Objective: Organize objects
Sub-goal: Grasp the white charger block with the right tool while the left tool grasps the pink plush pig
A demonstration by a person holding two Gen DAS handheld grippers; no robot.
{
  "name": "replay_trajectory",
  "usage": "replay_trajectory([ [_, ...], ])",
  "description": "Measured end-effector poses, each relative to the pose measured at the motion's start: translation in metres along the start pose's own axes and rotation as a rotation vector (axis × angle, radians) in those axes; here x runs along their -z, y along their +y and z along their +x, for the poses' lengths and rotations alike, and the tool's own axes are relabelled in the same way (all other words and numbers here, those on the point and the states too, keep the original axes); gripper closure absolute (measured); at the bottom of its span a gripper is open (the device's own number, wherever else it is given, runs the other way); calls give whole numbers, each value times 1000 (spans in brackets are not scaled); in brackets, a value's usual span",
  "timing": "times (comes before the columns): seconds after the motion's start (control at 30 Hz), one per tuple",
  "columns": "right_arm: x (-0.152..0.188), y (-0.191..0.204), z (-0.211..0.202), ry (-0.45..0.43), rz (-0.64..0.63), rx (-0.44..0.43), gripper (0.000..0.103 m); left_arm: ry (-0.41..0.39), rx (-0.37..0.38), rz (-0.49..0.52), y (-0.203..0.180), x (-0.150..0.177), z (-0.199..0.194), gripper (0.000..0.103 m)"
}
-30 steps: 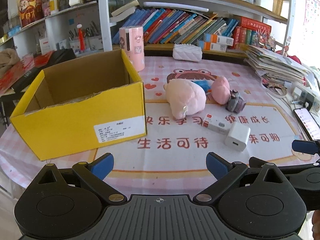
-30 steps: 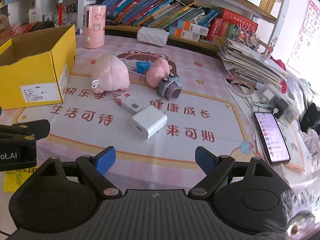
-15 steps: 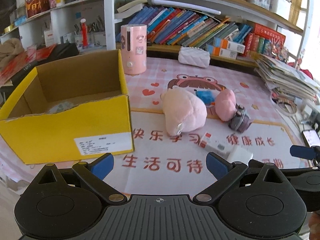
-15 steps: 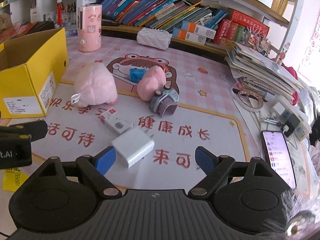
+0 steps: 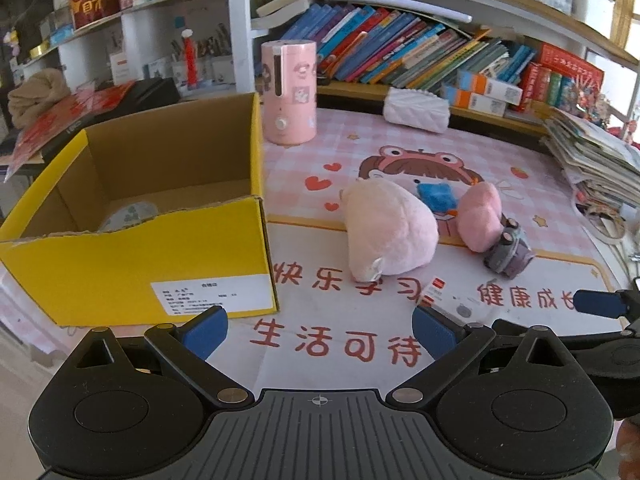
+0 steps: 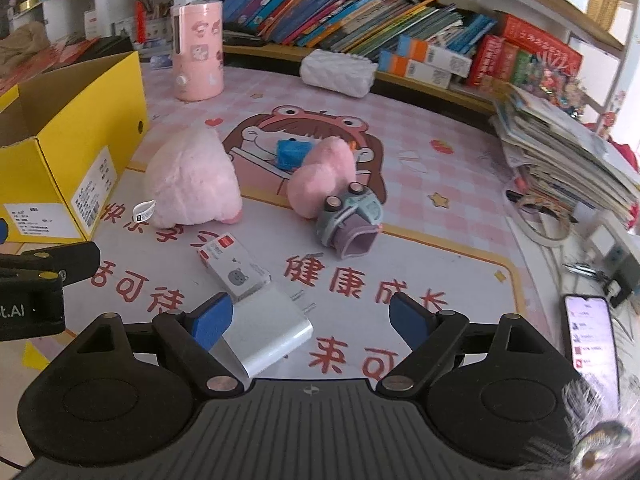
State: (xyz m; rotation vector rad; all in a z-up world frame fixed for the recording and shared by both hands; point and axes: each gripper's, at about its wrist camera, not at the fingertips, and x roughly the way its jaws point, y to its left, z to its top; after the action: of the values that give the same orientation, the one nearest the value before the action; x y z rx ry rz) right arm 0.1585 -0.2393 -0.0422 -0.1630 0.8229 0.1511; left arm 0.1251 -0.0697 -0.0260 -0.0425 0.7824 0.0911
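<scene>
While I hold both sets of jaws wide and empty above the bench [image 5: 360, 140], I see the yellow cardboard box [image 5: 140, 264] leftmost, then the big pink plush [image 6: 192, 180], small carton [image 6: 234, 268], white charger [image 6: 266, 334] and toy car [image 6: 350, 220].

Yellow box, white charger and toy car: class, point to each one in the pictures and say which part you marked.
yellow box [image 5: 132, 268], left wrist view, on its front wall.
white charger [image 6: 266, 330], right wrist view, on its top face.
toy car [image 6: 350, 220], right wrist view, on its body.
</scene>
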Motion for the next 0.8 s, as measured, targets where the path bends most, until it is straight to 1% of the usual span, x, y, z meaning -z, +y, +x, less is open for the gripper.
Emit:
replay_trajectory([
  [0.07,-1,2,7,22,-20,-17,19,6,-6,-4,-1,-1,2,3],
  [0.17,0,3,17,62,-32,-65,20,10,-14,-6,-2,-2,4,3],
  [0.3,-1,3,23,70,-45,-111,21,18,-12,6,-7,-3,6,3],
  [0.37,-1,6,27,91,-65,-137,24,18,-16,10,-8,-4,7,3],
  [0.47,-1,8,32,113,-87,-191,24,20,-22,4,-9,-6,9,3],
  [0.53,0,11,34,127,-113,-196,29,24,-22,-3,-9,-6,10,3],
  [0.57,1,11,36,133,-121,-192,37,27,-21,-4,-9,-6,11,3],
  [0.6,1,11,37,140,-128,-189,41,29,-20,-5,-10,-7,12,3],
  [0.7,1,6,38,142,-122,-210,41,26,-6,1,-15,-9,15,3],
  [0.8,1,-2,33,124,-119,-186,41,20,20,10,-24,-12,19,3],
])
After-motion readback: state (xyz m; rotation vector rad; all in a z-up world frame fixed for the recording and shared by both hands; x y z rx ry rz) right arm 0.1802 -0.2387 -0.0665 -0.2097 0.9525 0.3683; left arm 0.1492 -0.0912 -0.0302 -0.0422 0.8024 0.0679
